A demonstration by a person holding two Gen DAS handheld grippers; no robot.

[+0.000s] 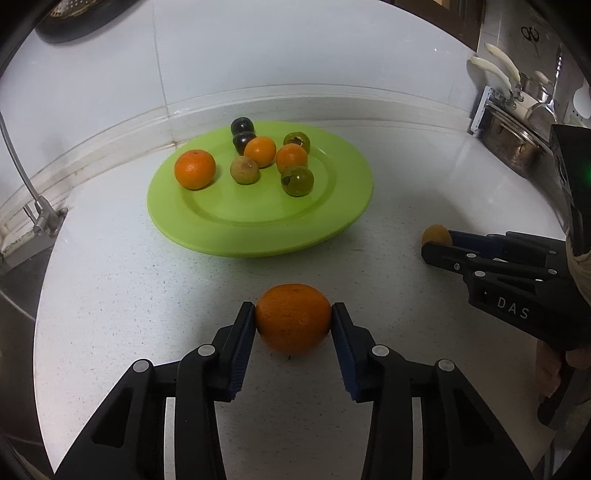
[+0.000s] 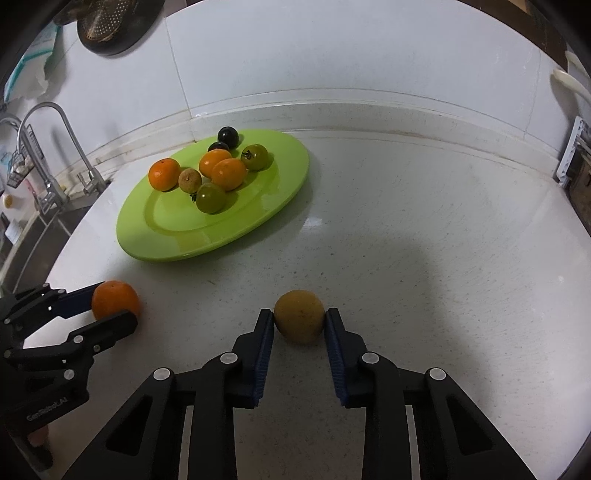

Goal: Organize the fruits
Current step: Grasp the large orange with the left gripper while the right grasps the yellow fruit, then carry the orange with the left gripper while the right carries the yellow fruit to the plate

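Note:
A green plate (image 1: pixel 229 225) (image 2: pixel 155 240) stands on the white counter and holds several fruits: oranges, green tomatoes, dark plums and a small tan fruit. My left gripper (image 1: pixel 293 317) is shut on an orange (image 1: pixel 293 315) that rests on the counter in front of the plate; it also shows in the right wrist view (image 2: pixel 114 299). My right gripper (image 2: pixel 299 319) is shut on a yellow-brown round fruit (image 2: pixel 299 315) on the counter, right of the plate; that fruit shows in the left wrist view (image 1: pixel 436 234).
A sink with a faucet (image 2: pixel 48 147) lies left of the counter. Metal pots (image 1: pixel 513 144) and utensils stand at the back right. A dark strainer (image 2: pixel 107 22) hangs on the white wall.

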